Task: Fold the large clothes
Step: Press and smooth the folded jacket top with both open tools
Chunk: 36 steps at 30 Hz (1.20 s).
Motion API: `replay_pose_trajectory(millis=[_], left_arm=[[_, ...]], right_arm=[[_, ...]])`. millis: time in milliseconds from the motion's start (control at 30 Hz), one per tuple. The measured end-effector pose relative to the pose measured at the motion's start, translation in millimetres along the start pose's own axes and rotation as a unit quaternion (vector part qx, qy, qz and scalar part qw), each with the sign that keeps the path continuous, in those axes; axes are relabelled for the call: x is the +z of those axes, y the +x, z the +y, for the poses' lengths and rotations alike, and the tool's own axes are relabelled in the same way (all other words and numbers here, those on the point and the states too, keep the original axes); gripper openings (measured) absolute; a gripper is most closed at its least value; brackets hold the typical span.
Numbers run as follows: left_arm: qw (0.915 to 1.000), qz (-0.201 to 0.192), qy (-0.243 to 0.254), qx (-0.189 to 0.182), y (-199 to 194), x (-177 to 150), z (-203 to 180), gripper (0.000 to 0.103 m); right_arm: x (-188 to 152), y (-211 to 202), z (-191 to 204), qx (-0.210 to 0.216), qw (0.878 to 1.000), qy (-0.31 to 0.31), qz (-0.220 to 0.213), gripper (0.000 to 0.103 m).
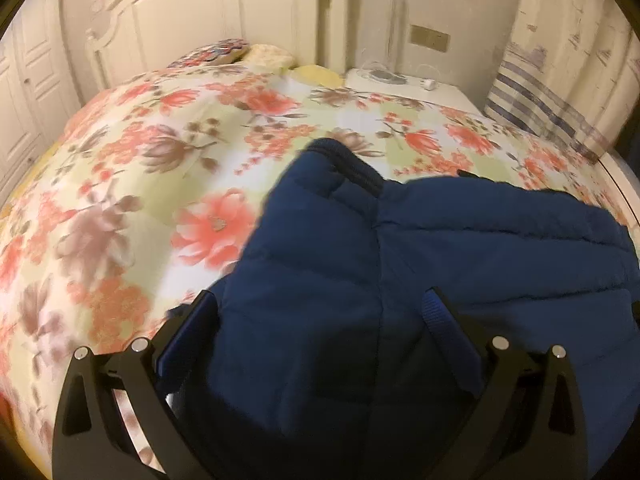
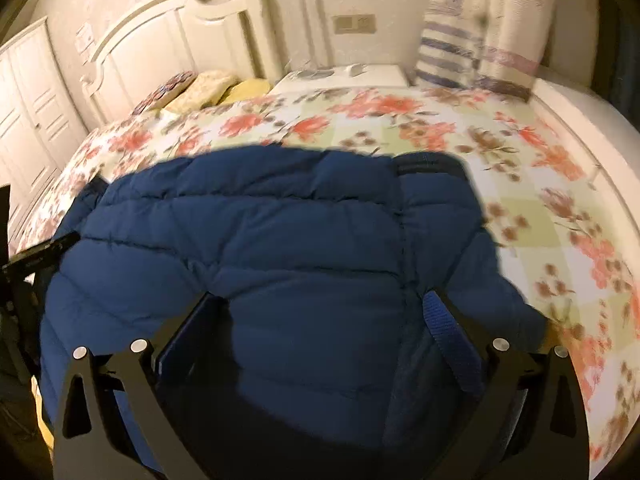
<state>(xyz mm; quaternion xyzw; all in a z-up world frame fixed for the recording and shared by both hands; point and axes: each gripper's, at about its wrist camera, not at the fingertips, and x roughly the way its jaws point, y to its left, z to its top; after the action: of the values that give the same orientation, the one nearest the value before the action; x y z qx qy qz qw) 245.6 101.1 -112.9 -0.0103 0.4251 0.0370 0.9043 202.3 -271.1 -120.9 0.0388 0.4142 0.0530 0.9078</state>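
With the navy-blue quilted puffer jacket point(image 2: 280, 248) spread on the floral-quilted bed point(image 1: 120, 184), the left tool point(image 1: 324, 312) and right tool point(image 2: 324, 312) hover spread wide over it, gripping nothing, so the fold seemingly awaits pinching an edge.

left tongs point(image 1: 324, 308), black two-finger frame with blue-lined pads point(image 1: 182, 340): fingers spread wide, tips pointing forward and slightly down, blue padded cloth bulging up between them. right tongs point(image 2: 326, 308), same black build, blue pad point(image 2: 448, 328): fingers likewise spread wide over the cloth. part of the left tongs appears at the left edge of the right wrist view.
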Motion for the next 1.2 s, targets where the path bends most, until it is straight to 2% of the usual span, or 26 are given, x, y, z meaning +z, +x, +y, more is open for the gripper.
replay_pose_trajectory(millis=[33,67,100,200,267,300,333,400,467,500,600,667,700,733,767,833,933,1033,1100,1200], left_arm=[[0.9999,-0.010,-0.004,-0.004,-13.9,-2.4,-2.7,0.099],[0.9996,-0.019,-0.002,-0.023,-24.3,-4.1,-5.8,0.100],[0.9983,-0.035,0.010,-0.044,-41.4,-7.3,-15.7,0.100],[0.9928,-0.076,0.073,-0.057,-75.3,-23.1,-59.2,0.101],[0.9889,-0.065,0.112,-0.072,-73.1,-38.5,-86.0,0.101],[0.9885,-0.052,0.125,-0.068,-63.4,-45.5,-95.4,0.101],[0.9889,-0.033,0.137,-0.049,-45.3,-55.6,-104.2,0.101],[0.9878,-0.046,0.140,-0.052,-42.3,-60.9,-104.7,0.101],[0.9883,-0.033,0.137,-0.059,-45.2,-57.5,-98.9,0.101],[0.9899,-0.033,0.128,-0.050,-49.0,-55.3,-91.4,0.101],[0.9955,-0.046,0.072,-0.042,-61.1,-54.7,-48.1,0.101],[0.9983,-0.038,0.040,-0.015,-54.4,-58.7,-11.7,0.101],[0.9993,-0.028,0.022,-0.014,-47.5,-62.9,5.9,0.101],[0.9988,-0.017,0.000,-0.047,-41.1,-66.9,22.4,0.101],[0.9982,-0.012,-0.012,-0.058,-39.7,-69.1,29.4,0.101],[0.9982,-0.007,-0.011,-0.059,-38.3,-70.9,31.5,0.101],[0.9994,-0.016,0.013,-0.027,-37.1,-70.0,19.3,0.101],[0.9996,-0.007,-0.003,-0.028,-42.0,-71.2,22.9,0.101],[0.9995,-0.022,-0.017,-0.016,-56.8,-73.5,22.4,0.100],[0.9968,-0.069,0.004,-0.040,-93.3,-81.5,5.4,0.100]], right_arm=[[-1.6,-10.3,4.7,-0.005,1.000,-0.002,-0.010,0.098],[-3.6,-18.8,11.1,0.004,1.000,-0.008,-0.018,0.098],[-5.9,-30.5,23.2,0.019,0.999,-0.024,-0.028,0.098],[-20.2,-50.9,71.8,0.032,0.993,-0.109,-0.037,0.098],[-41.4,-41.9,109.8,0.032,0.982,-0.186,-0.015,0.098],[-49.0,-34.0,118.7,0.017,0.979,-0.205,-0.005,0.098],[-55.4,-26.5,124.2,-0.004,0.976,-0.217,-0.012,0.099],[-56.4,-22.3,120.4,0.004,0.978,-0.209,-0.013,0.099],[-52.8,-25.0,114.6,0.010,0.979,-0.202,-0.005,0.098],[-51.1,-30.5,109.6,0.002,0.980,-0.201,-0.008,0.098],[-45.9,-49.6,81.4,-0.014,0.986,-0.163,-0.030,0.098],[-44.4,-57.4,52.5,-0.030,0.991,-0.129,-0.035,0.098],[-44.8,-56.7,35.8,-0.043,0.993,-0.108,-0.031,0.098],[-47.0,-50.4,16.1,-0.047,0.995,-0.081,-0.021,0.098],[-49.0,-45.8,4.8,-0.032,0.997,-0.064,-0.015,0.099],[-51.3,-30.9,-20.0,0.030,0.999,-0.025,-0.010,0.099],[-49.4,-28.0,-13.9,0.011,0.999,-0.038,-0.005,0.099],[-48.4,-33.2,-10.9,-0.004,1.000,-0.030,-0.003,0.098],[-52.7,-48.7,-0.8,-0.027,0.999,-0.031,-0.015,0.098],[-62.6,-81.9,33.7,0.010,0.995,-0.077,-0.066,0.098]])
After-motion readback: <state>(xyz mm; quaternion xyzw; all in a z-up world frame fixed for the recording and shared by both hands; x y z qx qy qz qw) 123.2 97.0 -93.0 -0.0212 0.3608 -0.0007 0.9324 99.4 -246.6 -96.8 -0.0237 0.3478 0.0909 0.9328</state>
